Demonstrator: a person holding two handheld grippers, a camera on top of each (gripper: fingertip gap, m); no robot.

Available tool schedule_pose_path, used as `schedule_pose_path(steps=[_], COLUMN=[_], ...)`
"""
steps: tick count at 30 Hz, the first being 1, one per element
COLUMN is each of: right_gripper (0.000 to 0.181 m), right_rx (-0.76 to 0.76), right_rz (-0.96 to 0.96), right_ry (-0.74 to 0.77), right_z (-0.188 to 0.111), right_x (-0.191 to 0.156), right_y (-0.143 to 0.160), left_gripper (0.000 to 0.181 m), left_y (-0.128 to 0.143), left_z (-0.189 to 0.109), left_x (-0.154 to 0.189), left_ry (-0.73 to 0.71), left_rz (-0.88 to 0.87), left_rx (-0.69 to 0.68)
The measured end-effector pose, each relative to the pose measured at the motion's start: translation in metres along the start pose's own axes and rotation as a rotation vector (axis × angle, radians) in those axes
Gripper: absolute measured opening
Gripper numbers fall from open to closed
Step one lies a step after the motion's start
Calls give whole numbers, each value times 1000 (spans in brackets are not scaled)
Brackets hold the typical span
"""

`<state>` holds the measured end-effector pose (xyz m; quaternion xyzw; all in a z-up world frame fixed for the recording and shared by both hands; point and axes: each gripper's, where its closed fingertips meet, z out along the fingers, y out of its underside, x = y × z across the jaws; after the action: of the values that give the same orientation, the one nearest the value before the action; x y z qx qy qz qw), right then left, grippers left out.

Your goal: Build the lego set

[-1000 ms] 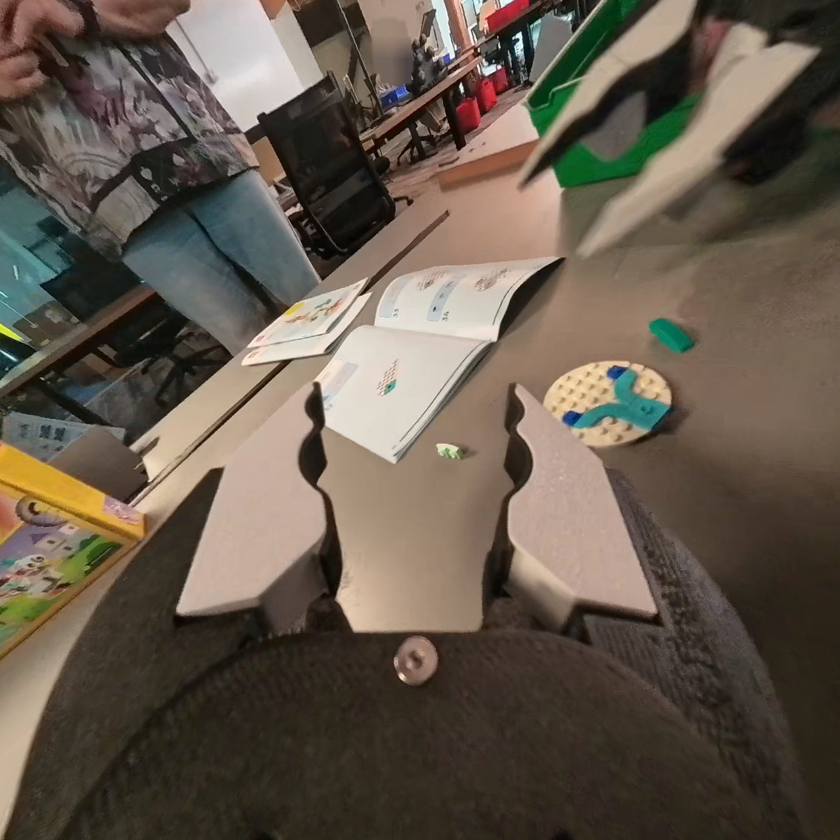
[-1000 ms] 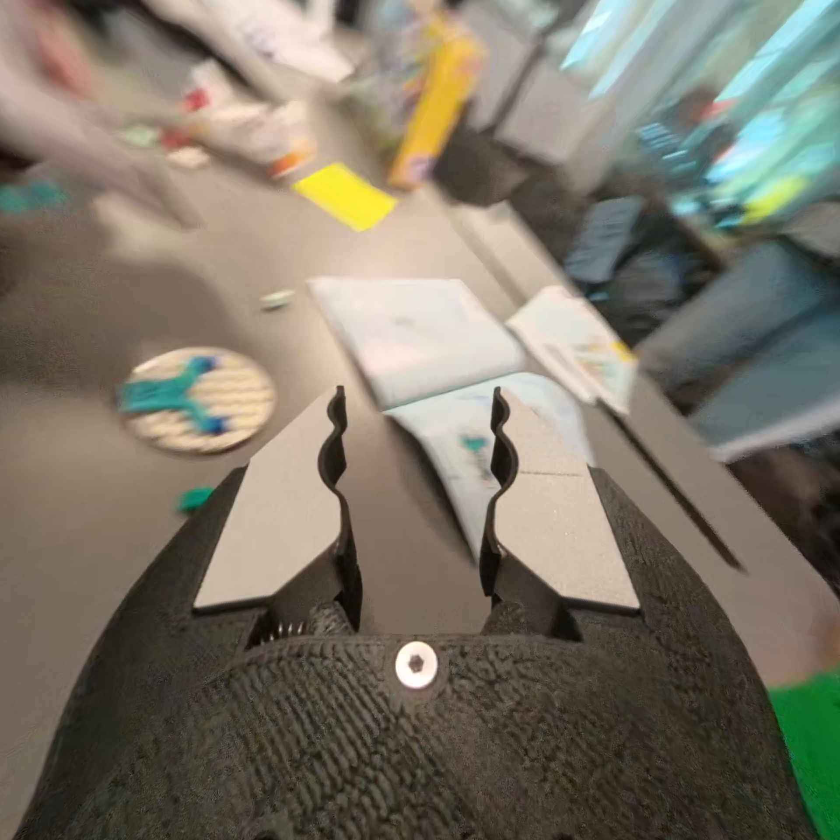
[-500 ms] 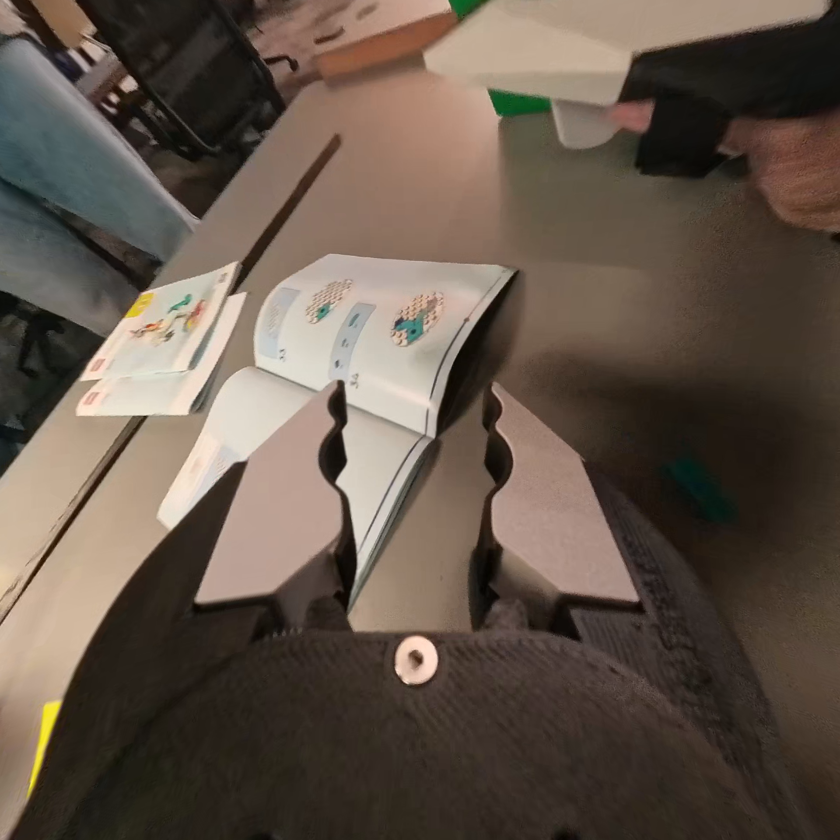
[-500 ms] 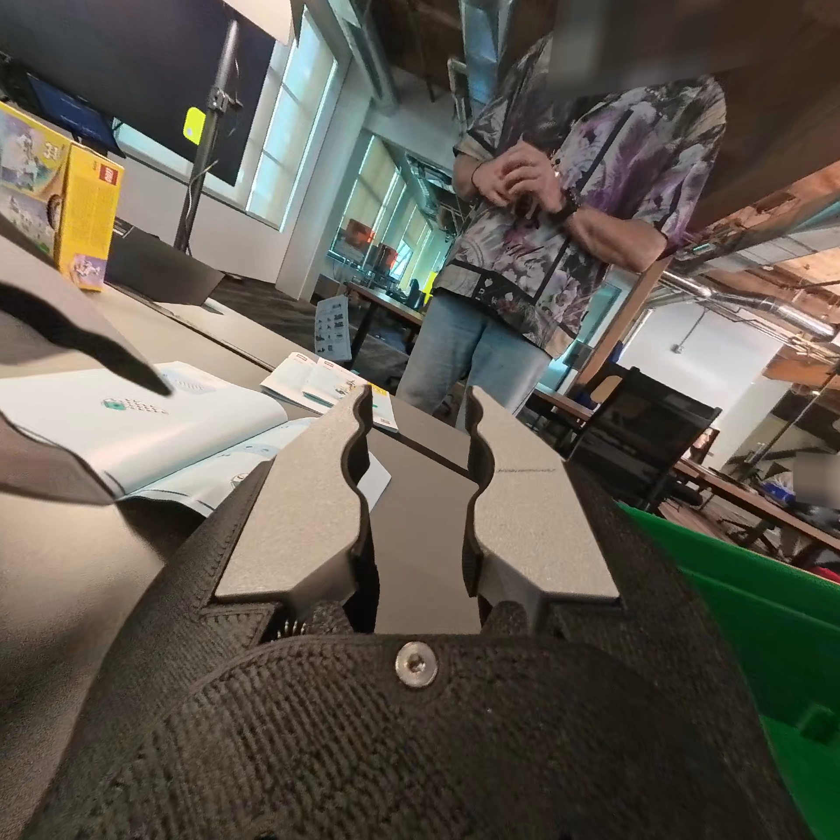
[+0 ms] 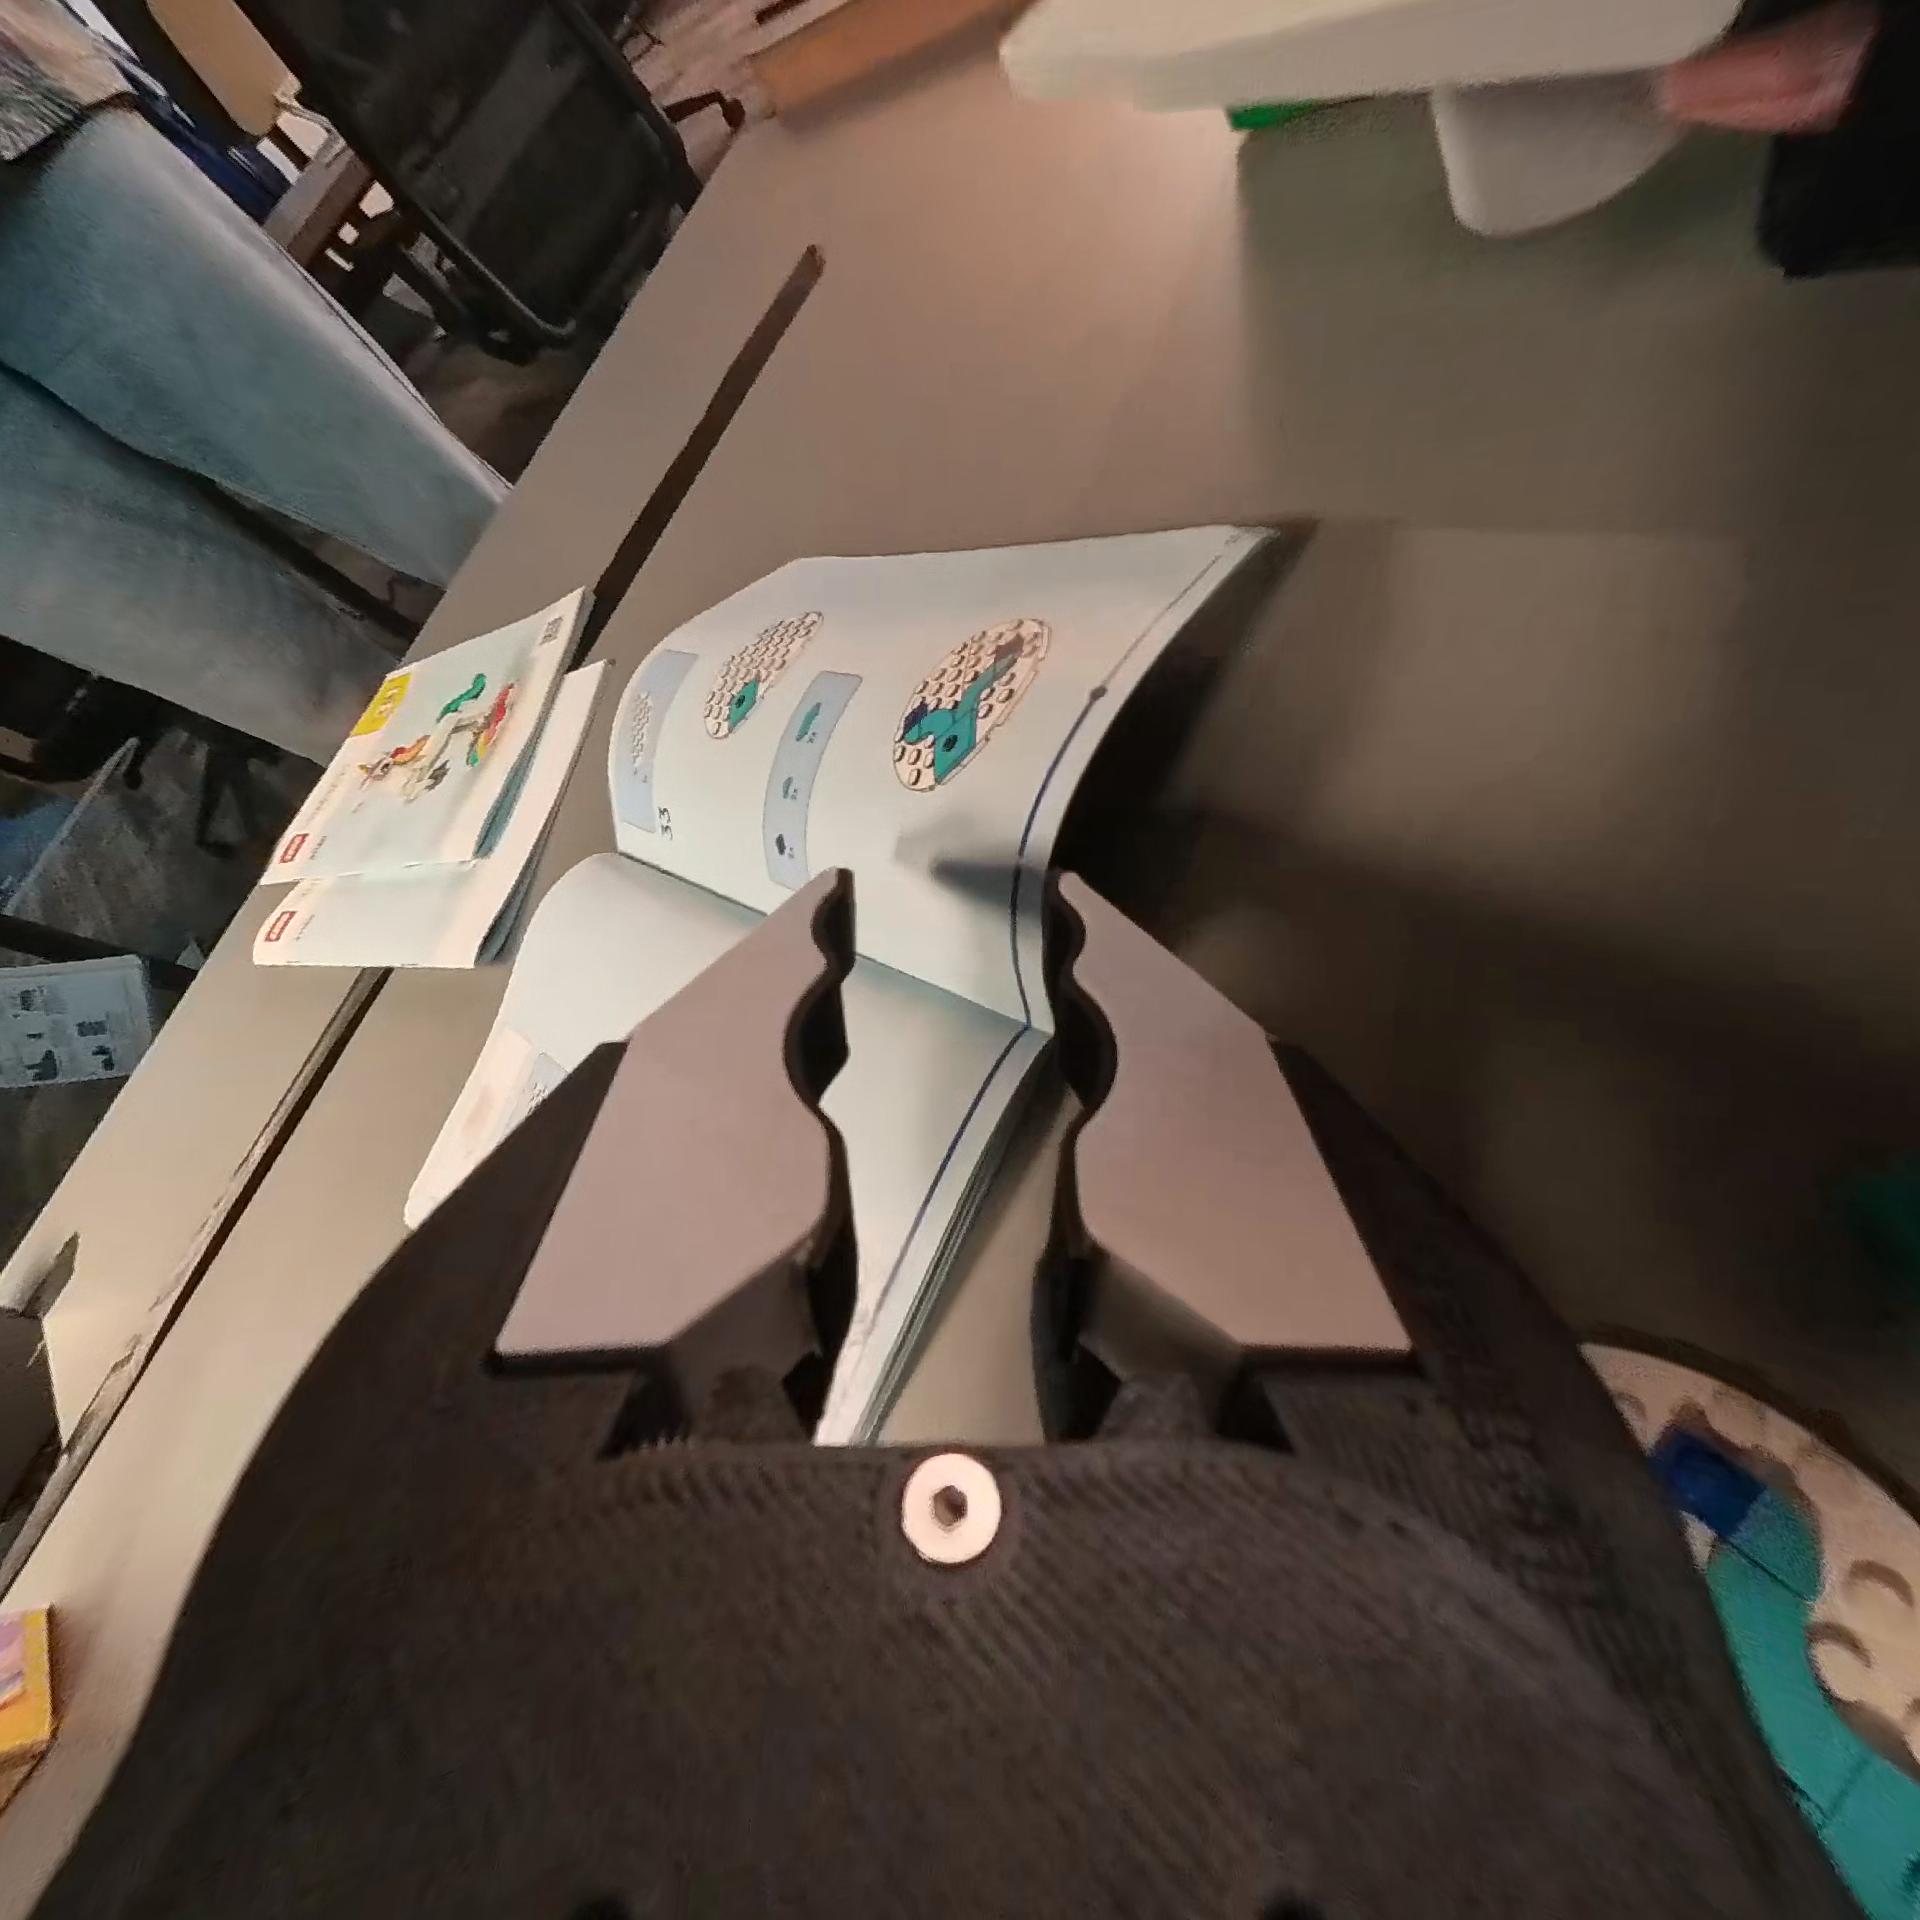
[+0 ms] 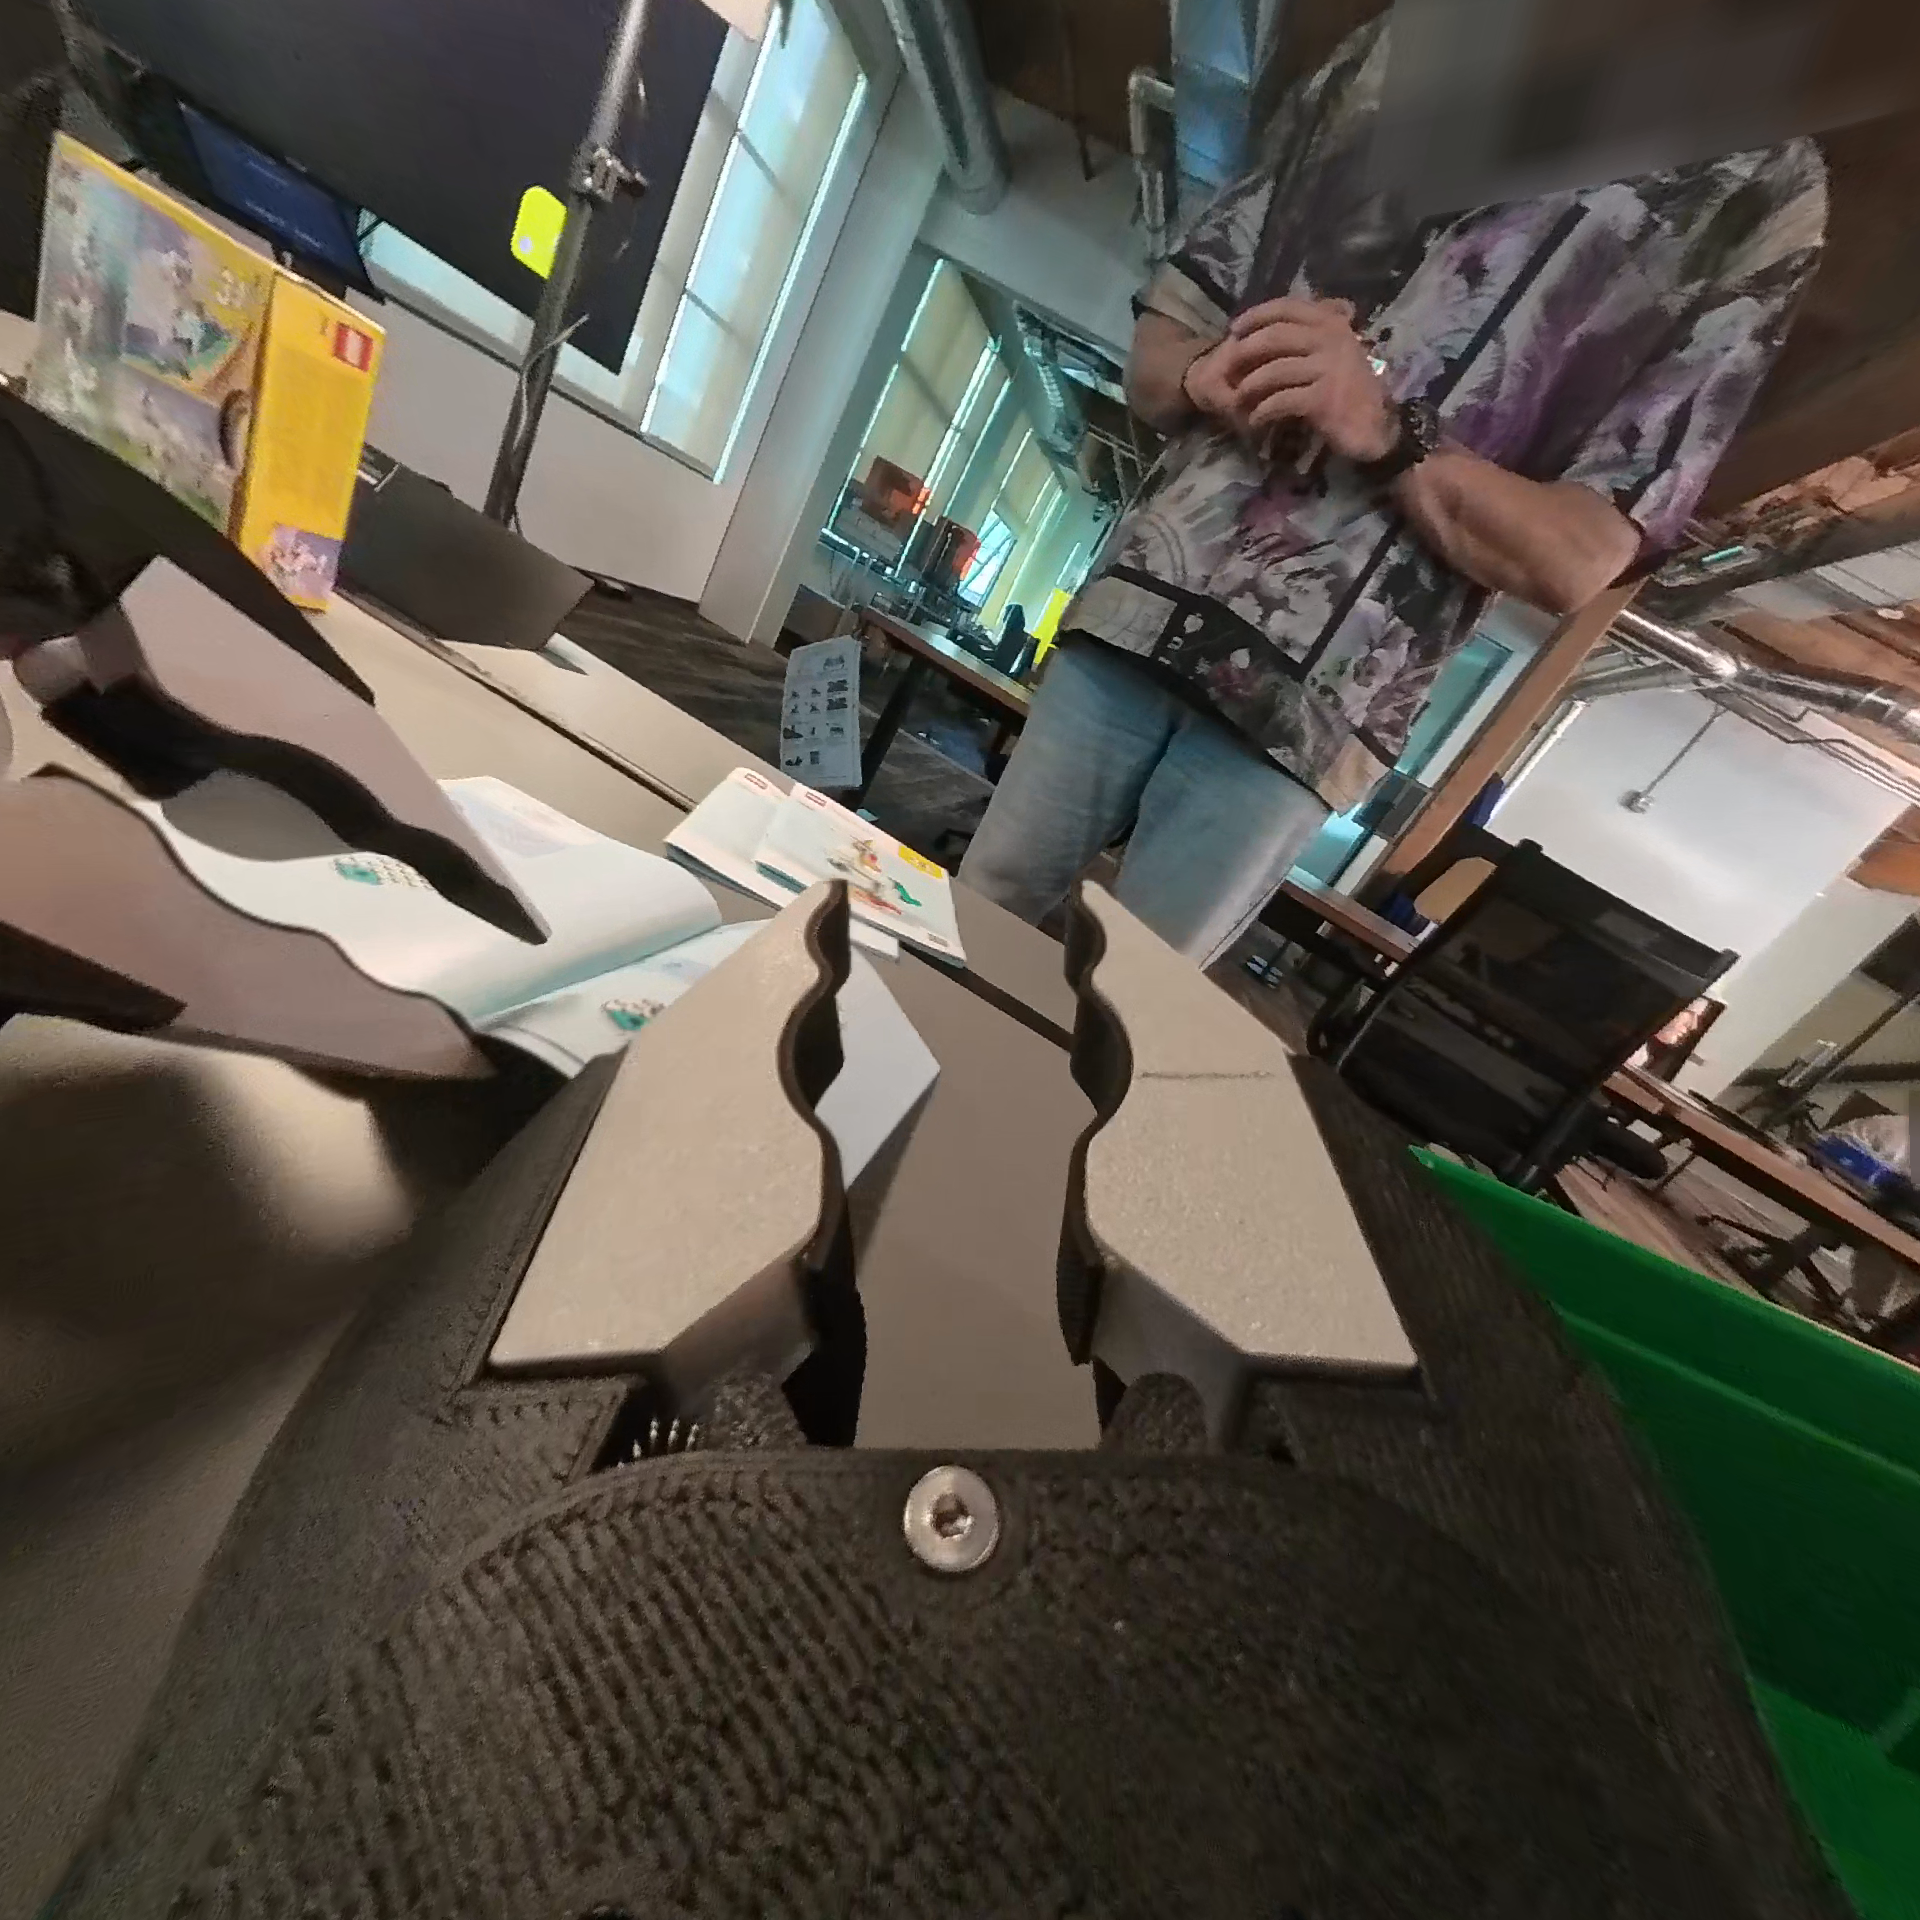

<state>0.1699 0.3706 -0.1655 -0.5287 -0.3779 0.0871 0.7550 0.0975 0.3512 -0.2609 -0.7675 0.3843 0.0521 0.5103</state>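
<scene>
My left gripper [image 5: 951,904] is open and empty, hovering over the open instruction booklet [image 5: 914,727] on the grey table. The round cream lego plate [image 5: 1808,1579] with teal and blue pieces lies at the lower right of the left wrist view, partly hidden by the gripper body. A blurred green piece [image 5: 1886,1210] lies at the right edge. My right gripper [image 6: 956,904] is open and empty, low over the table, pointing at the booklet [image 6: 582,894]. The left gripper [image 6: 312,831] also shows at the left of the right wrist view; the right gripper [image 5: 1351,62] shows blurred at the top of the left wrist view.
Two closed booklets [image 5: 436,790] lie left of the open one. A yellow lego box [image 6: 208,384] stands at the far left. A green bin [image 6: 1714,1403] is close on the right. A person [image 6: 1351,520] stands beyond the table's far edge, near a black chair [image 6: 1507,997]. Between my left fingertips and the blurred green piece [image 5: 1886,1210] there is roughly 11 cm. My left gripper is the nearer one to the round cream lego plate [image 5: 1808,1579]: about 12 cm, against 20 cm.
My left gripper swung from the round plate towards the open booklet and moved closer over it. My right gripper swept from looking down at the table to low and level, then steadied.
</scene>
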Motion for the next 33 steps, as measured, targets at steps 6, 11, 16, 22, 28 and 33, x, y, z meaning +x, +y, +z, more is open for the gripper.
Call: schedule_pose_path(steps=[6,11,16,22,28,33], right_gripper=[40,40,40,39,40,40], right_rx=[-16,-26,-33,-35,-30,-26], right_rz=[-54,-53,-56,-84,-119,-116], right_ry=[-29,-33,-31,-37,-69,-72], right_z=[0,1,1,1,2,2], right_x=[-11,-12,-12,-15,-24,-24], right_y=[1,3,4,5,4,3], left_gripper=[19,10,6,2,0,0], left_y=[-2,2,4,3,2,1], left_z=[-5,-7,-8,-10,-12,-13], left_x=[-6,-13,-23,-26,-29,-30], left_ry=[-30,-59,-100,-125,-136,-133], left_rz=[-28,-40,-52,-42,-60,-77], left_rx=[37,46,63,78,96,107])
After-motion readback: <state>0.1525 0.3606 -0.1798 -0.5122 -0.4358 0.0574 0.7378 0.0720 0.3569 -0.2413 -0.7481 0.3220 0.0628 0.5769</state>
